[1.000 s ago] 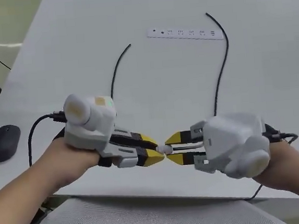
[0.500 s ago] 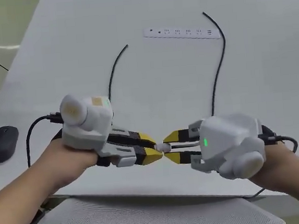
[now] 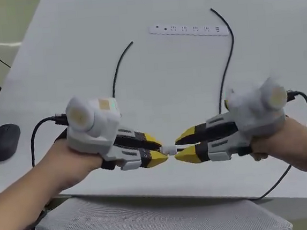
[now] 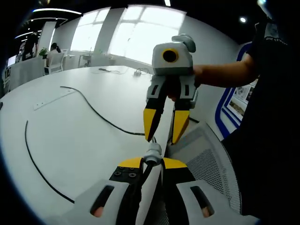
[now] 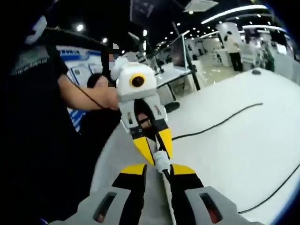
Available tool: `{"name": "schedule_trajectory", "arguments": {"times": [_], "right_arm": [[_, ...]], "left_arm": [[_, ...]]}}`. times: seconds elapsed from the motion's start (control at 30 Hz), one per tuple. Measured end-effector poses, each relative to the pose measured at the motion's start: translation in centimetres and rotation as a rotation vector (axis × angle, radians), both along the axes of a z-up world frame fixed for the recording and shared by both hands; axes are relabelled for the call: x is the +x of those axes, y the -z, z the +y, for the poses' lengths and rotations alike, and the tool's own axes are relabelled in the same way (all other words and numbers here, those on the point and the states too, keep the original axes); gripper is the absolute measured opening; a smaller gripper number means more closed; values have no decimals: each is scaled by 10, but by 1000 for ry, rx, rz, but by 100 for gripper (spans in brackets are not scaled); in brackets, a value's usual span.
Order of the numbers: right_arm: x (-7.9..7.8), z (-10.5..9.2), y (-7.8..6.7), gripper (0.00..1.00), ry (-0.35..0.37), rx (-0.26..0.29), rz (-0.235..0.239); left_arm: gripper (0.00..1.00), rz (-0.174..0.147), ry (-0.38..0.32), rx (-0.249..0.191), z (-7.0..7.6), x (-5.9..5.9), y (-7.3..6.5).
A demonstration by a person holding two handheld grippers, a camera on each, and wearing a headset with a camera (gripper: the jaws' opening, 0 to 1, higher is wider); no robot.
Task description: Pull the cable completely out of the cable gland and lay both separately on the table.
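I read no usable writing: the print on the blue wall panels point(image 5: 77, 61) is too blurred, and the pale label point(image 3: 105, 104) on my left gripper's housing shows nothing legible. The small white plastic cable gland point(image 3: 170, 150) hangs in the air over the near edge of the white table point(image 3: 157, 93), between the two sets of yellow tips. My left gripper point(image 3: 163, 152) is clenched on it. My right gripper point(image 3: 177, 150) has its jaws apart on either side of the gland's other end. I cannot separate the cable from the jaws. Since half a second ago the right gripper has rolled over, so its housing now sits above the hand. The left gripper and the gland have stayed put.
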State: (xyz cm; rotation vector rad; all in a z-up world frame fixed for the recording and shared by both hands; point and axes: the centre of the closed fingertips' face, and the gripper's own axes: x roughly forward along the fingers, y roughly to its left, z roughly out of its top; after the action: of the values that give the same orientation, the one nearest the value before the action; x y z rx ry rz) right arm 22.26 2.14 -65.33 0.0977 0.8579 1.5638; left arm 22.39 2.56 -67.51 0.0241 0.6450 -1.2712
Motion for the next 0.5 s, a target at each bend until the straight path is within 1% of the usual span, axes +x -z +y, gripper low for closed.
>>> {"name": "schedule_trajectory", "arguments": {"times": [0.03, 0.07, 0.1, 0.13, 0.17, 0.2, 0.23, 0.27, 0.3, 0.33, 0.37, 0.4, 0.43, 0.5], "right_arm": [[0, -1, 0, 16, 9, 0, 66], [3, -2, 3, 16, 17, -8, 103], [6, -3, 5, 16, 17, -9, 109], [5, -3, 6, 17, 6, 6, 156], [0, -2, 3, 18, -9, 17, 244], [-1, -3, 5, 18, -18, 11, 272], [3, -1, 9, 17, -13, 10, 248], [3, 0, 9, 17, -17, 16, 250], [1, 1, 6, 17, -24, 30, 268], [-5, 3, 2, 18, -42, 47, 338], [-7, 3, 1, 18, -51, 47, 361], [-7, 5, 5, 17, -57, 40, 336], [-8, 5, 6, 17, -71, 33, 324], [-9, 7, 10, 17, -81, 19, 325]], "left_arm": [[15, -3, 2, 1, 0, 0, 0], [15, -8, 5, 3, -1, 0, 0], [15, -12, 7, 5, -1, -1, 0], [15, -16, 9, 7, -1, -1, 0], [15, -19, 11, 9, -1, -1, 0], [15, -20, 12, 10, -1, -1, 0], [15, -21, 14, 12, -1, -1, 0], [15, -23, 16, 15, -1, -1, 0], [15, -29, 20, 19, -1, -2, 0], [15, -32, 23, 21, -1, -2, 0], [15, -33, 25, 23, -1, -2, 0], [15, -34, 27, 23, -1, -2, 0], [15, -35, 30, 23, -1, -3, -1], [15, -41, 33, 22, -2, -2, -1]]}}
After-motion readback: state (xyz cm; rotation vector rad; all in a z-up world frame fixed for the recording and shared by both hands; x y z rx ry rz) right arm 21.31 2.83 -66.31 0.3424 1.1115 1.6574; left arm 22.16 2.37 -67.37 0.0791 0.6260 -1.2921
